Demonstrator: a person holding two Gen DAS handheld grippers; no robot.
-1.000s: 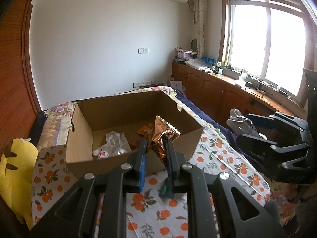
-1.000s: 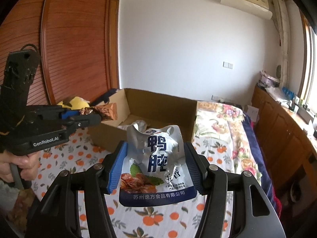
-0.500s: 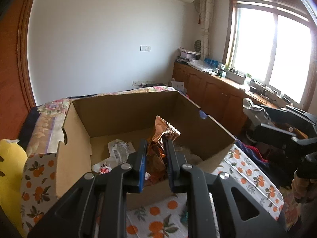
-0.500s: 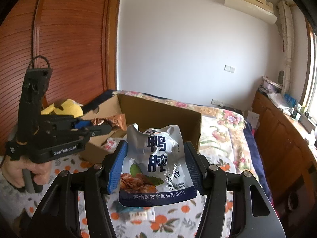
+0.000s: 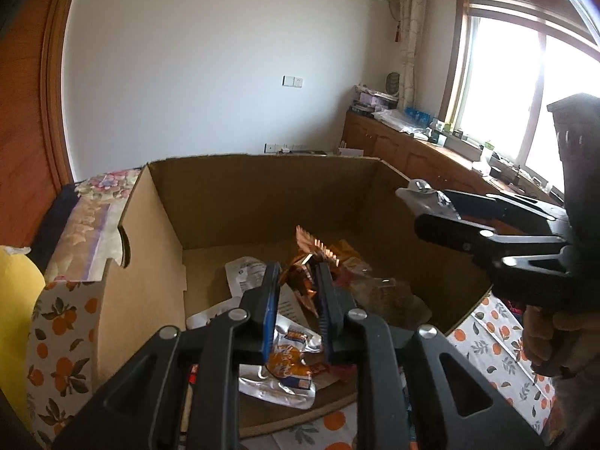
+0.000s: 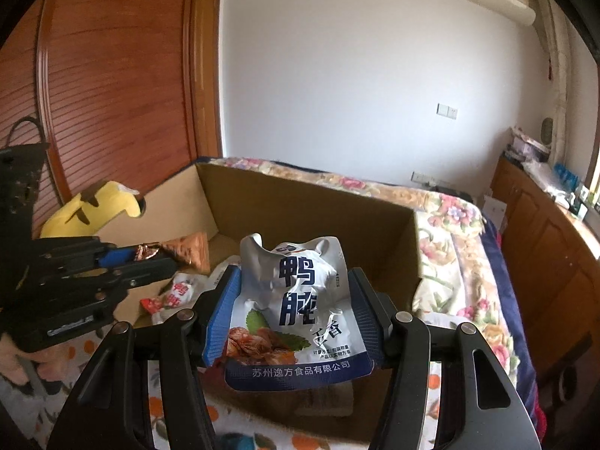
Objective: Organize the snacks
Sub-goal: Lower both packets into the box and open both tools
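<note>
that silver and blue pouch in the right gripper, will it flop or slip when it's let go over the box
The silver and blue pouch looks crinkled and bowed between the right gripper pads, so probably floppy and light. Its glossy film may slide easily. It would likely land flat in the cardboard box.

Daylight floods in from the overexposed window [image 5: 525, 86], with fisheye bending and dark vignetted corners.

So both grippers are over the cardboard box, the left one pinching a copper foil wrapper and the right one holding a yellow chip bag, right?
Not quite. The right gripper holds a white and blue pouch printed with Chinese characters, not a yellow chip bag; the right wrist view shows it. The rest stands: the left gripper has the copper foil wrapper between its jaws, which are opening, over the cardboard box.
</note>
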